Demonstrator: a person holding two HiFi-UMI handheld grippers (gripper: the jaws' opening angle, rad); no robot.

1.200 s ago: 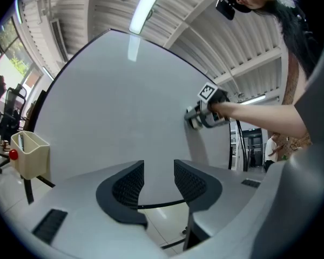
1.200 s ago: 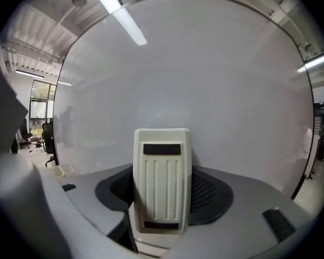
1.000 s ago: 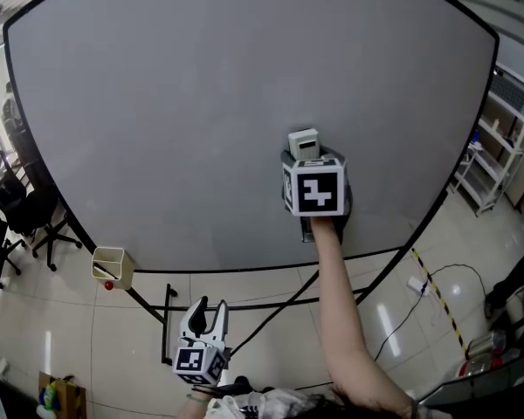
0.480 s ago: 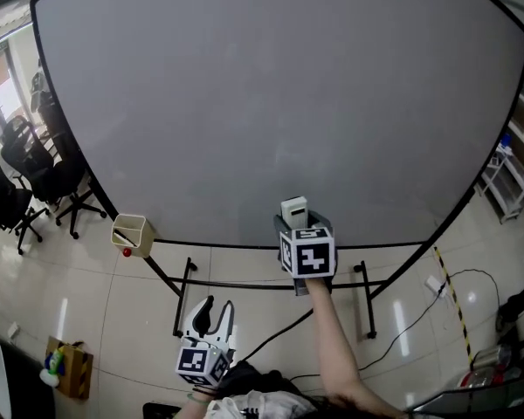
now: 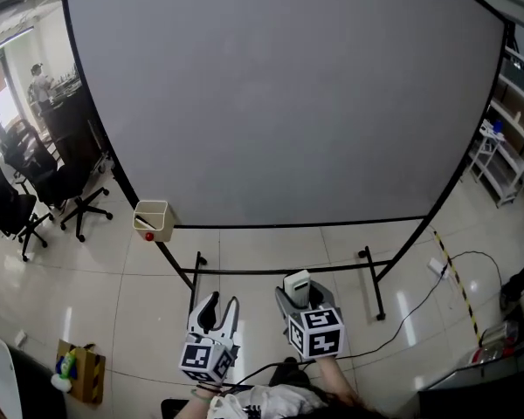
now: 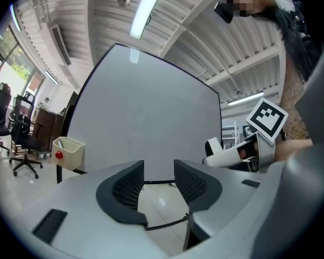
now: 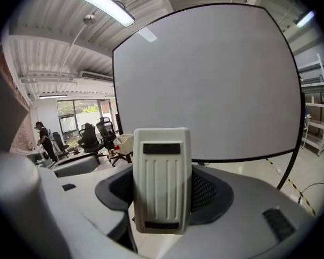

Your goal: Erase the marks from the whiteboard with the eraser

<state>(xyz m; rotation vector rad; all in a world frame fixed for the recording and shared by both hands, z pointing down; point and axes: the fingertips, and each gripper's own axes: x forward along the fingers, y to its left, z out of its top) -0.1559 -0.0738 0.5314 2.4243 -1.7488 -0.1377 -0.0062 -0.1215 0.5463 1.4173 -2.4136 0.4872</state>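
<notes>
Pale glossy tiled floor [image 5: 113, 304]: beneath the fingers [image 5: 208, 308]. Black office chairs [image 5: 22, 208], windows [image 7: 78, 112]: far left of them. White shelving [image 5: 499, 160]: far right. Tube light [image 7: 94, 1], ribbed ceiling [image 7: 48, 53]: above.

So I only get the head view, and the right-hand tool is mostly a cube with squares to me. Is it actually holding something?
Observer: Yes. The right gripper view shows the right gripper shut on the eraser, a pale ribbed block standing upright between the jaws.
Operator: And the left one?
Observer: In the left gripper view the left gripper is open, its jaws apart with nothing between them.
Operator: I can't look up from here. Is there a lamp overhead?
Observer: Yes, the right gripper view shows a long lit strip light high above the whiteboard.
</notes>
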